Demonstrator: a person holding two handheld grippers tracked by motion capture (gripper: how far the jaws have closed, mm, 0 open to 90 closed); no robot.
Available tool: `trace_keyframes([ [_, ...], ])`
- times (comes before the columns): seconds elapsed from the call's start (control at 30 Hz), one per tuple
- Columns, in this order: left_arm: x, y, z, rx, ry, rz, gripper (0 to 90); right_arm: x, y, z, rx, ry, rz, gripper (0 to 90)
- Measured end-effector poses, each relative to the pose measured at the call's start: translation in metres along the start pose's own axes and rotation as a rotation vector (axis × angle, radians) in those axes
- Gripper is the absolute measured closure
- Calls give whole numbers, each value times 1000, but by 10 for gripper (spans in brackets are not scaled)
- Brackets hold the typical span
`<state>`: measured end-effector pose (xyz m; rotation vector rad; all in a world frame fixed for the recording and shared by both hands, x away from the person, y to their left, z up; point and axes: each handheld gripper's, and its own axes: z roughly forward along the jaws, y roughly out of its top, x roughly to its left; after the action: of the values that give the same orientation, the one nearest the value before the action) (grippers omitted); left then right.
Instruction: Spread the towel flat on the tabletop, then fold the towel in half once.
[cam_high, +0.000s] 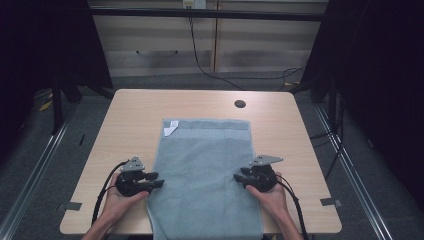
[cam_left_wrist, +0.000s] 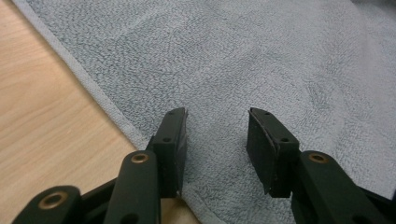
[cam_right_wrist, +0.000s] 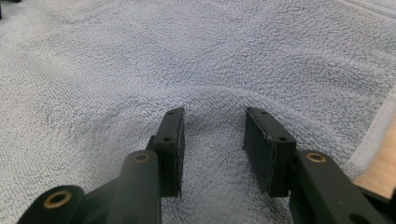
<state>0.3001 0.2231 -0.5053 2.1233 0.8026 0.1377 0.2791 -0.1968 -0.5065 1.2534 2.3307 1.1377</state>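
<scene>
A grey-blue towel (cam_high: 205, 165) lies flat down the middle of the wooden table (cam_high: 130, 115), its near end hanging over the front edge. A white tag (cam_high: 171, 128) sits at its far left corner. My left gripper (cam_high: 156, 180) rests at the towel's left edge, pointing inward. In the left gripper view its jaws (cam_left_wrist: 217, 112) stand open over the towel (cam_left_wrist: 233, 60) just inside the hem, nothing pinched. My right gripper (cam_high: 239, 178) is at the towel's right edge, pointing inward. Its jaws (cam_right_wrist: 212, 111) are open, with a low ridge of towel (cam_right_wrist: 187, 56) rising ahead of them.
A dark round cable hole (cam_high: 240, 104) is in the table beyond the towel. Bare wood (cam_left_wrist: 42, 116) flanks the towel on both sides. Cables trail from each gripper toward the front edge. Dark curtains and floor rails stand to either side of the table.
</scene>
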Motion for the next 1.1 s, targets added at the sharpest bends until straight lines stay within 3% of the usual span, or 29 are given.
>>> trace_keyframes([
  [0.23,-9,-11,-11,2,-8,15,579,7,-2,-2,6,15,-5,587],
  [0.33,-12,-14,-14,0,-21,-13,579,11,-7,-8,15,18,-24,587],
  [0.43,-18,-18,-17,7,-24,4,578,16,-11,-15,33,24,-27,586],
  [0.5,-21,-19,-19,4,-32,-27,579,20,-16,-22,50,37,-55,588],
  [0.57,-24,-20,-19,10,-32,1,579,20,-18,-25,56,42,-48,590],
  [0.73,-15,-16,-19,-12,-47,-50,548,15,-20,-26,29,59,-19,565],
  [0.97,-2,2,-14,-44,-15,-72,526,4,-6,-28,-15,28,3,558],
  [1.1,10,13,-7,-48,1,-88,519,-6,7,-20,-14,14,-4,558],
])
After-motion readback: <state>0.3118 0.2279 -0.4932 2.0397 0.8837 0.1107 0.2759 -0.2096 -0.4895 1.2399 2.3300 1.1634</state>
